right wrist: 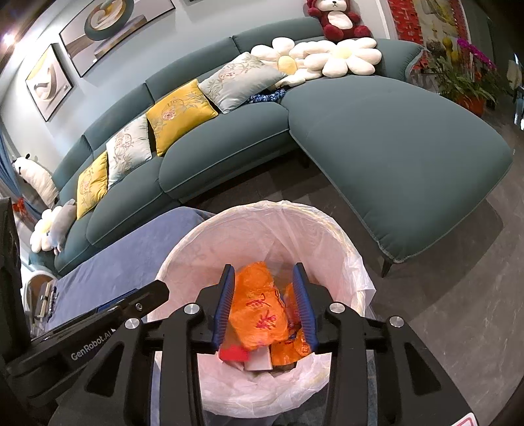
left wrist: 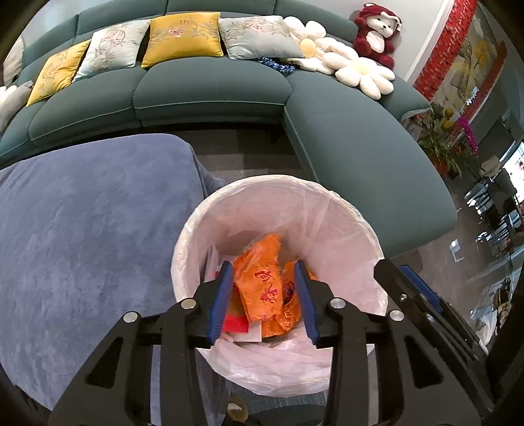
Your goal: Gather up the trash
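Hovering over the trash bin (left wrist: 278,209), I hold both tools side by side above its open mouth, each tilted down toward the contents. My left gripper (left wrist: 266,285) has its jaws apart, the blue pads (left wrist: 222,295) clear of everything, with nothing clamped between them; seen through that gap, crumpled orange wrappers (left wrist: 265,285) printed with red characters lie at the bottom of the bin. My right gripper (right wrist: 263,295) stands the same way, jaws apart and empty, framing the same orange wrappers (right wrist: 258,314) below. Beside the wrappers rest a red packet (right wrist: 233,354) and some white paper scraps (right wrist: 258,362), all inside the white plastic liner (right wrist: 327,236) that drapes over the bin's rim. In the left wrist view the black finger of my right gripper shows at the bin's right edge, and in the right wrist view my left one reaches in from the lower left. A blue cloth-covered tabletop (left wrist: 82,229) sits just to the left of the bin. Beyond it runs a dark green sectional sofa (right wrist: 393,147) lined with yellow and pale grey cushions (right wrist: 181,114), white flower-shaped pillows (right wrist: 347,59) and a red and white plush bear (right wrist: 337,16) perched at the corner.
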`<state>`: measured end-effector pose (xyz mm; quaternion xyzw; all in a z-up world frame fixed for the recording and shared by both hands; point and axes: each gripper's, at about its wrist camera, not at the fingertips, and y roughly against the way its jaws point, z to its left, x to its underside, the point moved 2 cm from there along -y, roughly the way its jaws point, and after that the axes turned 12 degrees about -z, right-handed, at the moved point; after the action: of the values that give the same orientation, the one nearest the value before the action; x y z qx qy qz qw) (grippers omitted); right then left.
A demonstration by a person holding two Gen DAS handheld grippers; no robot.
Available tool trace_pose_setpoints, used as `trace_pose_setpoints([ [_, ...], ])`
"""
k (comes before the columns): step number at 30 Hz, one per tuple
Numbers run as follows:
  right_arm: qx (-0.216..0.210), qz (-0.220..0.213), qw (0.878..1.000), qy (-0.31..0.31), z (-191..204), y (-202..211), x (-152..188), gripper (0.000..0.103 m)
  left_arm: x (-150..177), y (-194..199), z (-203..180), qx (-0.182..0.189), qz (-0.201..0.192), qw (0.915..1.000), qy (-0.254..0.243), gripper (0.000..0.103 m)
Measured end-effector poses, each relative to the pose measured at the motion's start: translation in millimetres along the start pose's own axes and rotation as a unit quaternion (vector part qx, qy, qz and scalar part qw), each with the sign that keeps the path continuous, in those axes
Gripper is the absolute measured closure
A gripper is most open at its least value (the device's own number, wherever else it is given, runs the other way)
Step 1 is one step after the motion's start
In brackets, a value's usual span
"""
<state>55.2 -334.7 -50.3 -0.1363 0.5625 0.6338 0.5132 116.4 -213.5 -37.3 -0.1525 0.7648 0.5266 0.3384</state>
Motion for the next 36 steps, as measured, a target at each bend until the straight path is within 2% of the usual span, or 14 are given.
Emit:
trace_pose_setpoints([
  [17,-0.009,0.006,0.999,0.035,25.2,10.9,1.8,0.066,-1.6,21.1,22.5,-0.012,-0.008,0.9999,0.008,0.066],
  [22,-0.010,0.004,0.998,0.065,40.1,24.4,4.0,0.056,1.8,35.0,34.1,-0.023,-0.013,0.9996,0.006,0.066],
  [24,-0.004,0.002,0.997,0.080,46.3,30.4,5.6,0.047,5.2,41.1,40.6,-0.029,-0.014,0.9995,0.003,0.066],
  [26,0.002,-0.002,0.996,0.093,52.4,37.5,8.8,0.043,9.3,47.9,47.5,-0.035,-0.015,0.9993,0.004,0.066],
  [28,0.010,-0.003,0.995,0.104,56.1,42.9,11.3,0.039,12.2,53.3,52.4,-0.040,-0.016,0.9990,0.006,0.059],
  [32,0.023,-0.007,0.992,0.124,62.7,53.9,18.9,0.032,18.9,64.7,60.9,-0.051,-0.019,0.9985,0.002,0.054],
  [34,0.030,-0.007,0.990,0.136,65.8,58.2,22.8,0.030,22.6,70.2,62.5,-0.057,-0.021,0.9982,-0.004,0.045],
  [36,0.028,-0.008,0.990,0.138,68.0,63.3,27.2,0.023,26.4,74.1,63.4,-0.060,-0.024,0.9979,-0.008,0.041],
])
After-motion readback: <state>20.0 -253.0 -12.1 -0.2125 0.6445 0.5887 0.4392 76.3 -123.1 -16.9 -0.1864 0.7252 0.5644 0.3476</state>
